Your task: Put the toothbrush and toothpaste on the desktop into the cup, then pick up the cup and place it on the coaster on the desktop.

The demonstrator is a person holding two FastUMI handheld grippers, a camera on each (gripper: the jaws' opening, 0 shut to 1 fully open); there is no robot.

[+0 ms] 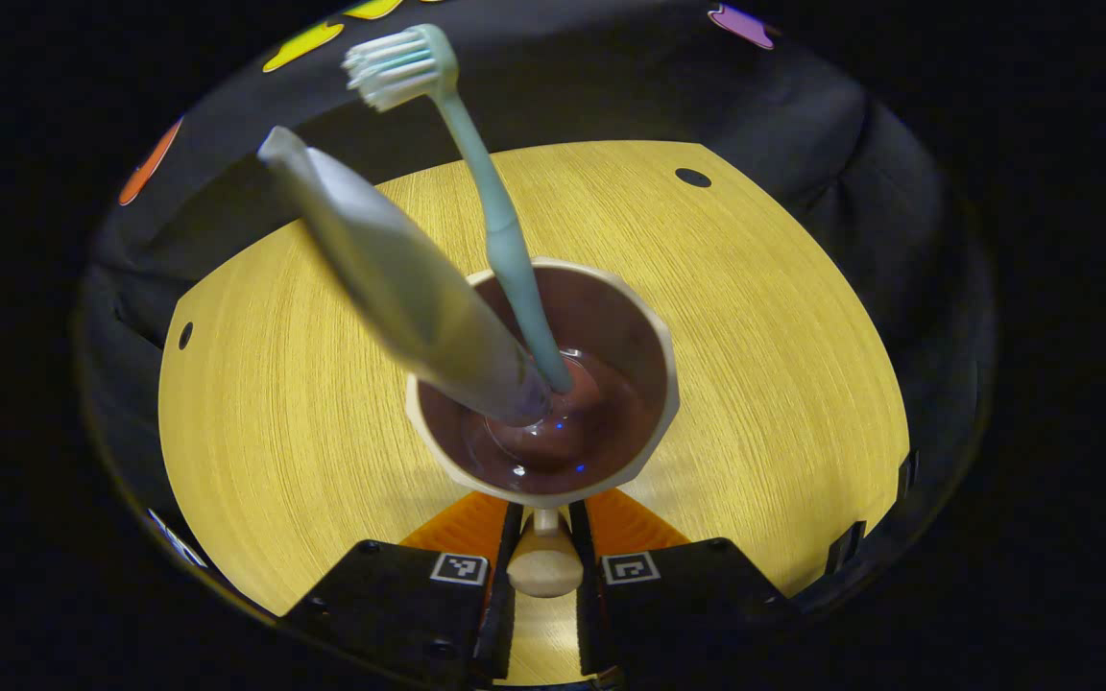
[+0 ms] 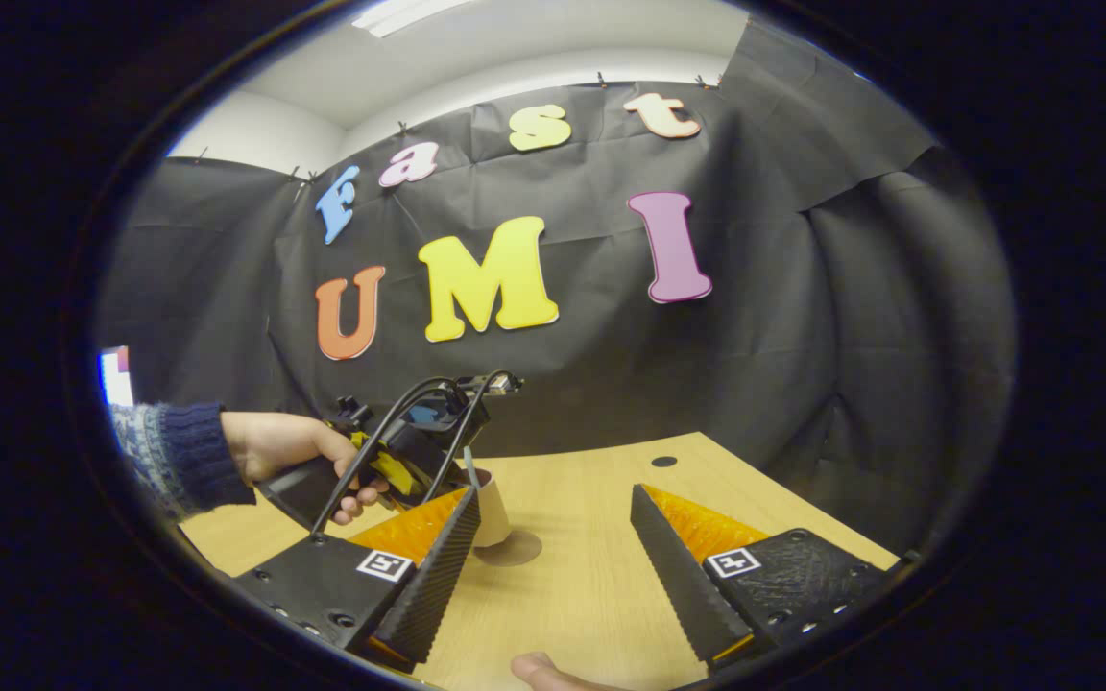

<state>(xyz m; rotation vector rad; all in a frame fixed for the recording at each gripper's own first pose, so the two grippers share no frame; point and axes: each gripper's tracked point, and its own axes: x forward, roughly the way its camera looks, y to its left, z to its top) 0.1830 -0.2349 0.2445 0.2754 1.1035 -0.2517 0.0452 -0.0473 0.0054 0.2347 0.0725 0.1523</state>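
A cream cup (image 1: 649,403) with a brown inside holds a pale green toothbrush (image 1: 500,221) and a white toothpaste tube (image 1: 390,269), both leaning out to the upper left. My left gripper (image 1: 545,537) is shut on the cup's handle (image 1: 545,566). In the right gripper view the cup (image 2: 492,513) is at the left edge of a round brown coaster (image 2: 515,549); whether it touches the coaster I cannot tell. There the left gripper (image 2: 399,461) is held by a hand (image 2: 284,446). My right gripper (image 2: 558,576) stands open over the table, nothing between its fingers.
The wooden table (image 1: 783,365) has small dark holes (image 1: 692,178) near its far edge. Black cloth walls close it in behind and on both sides. A dark blue sleeve (image 2: 179,456) reaches in from the left, and a fingertip (image 2: 543,667) shows at the bottom.
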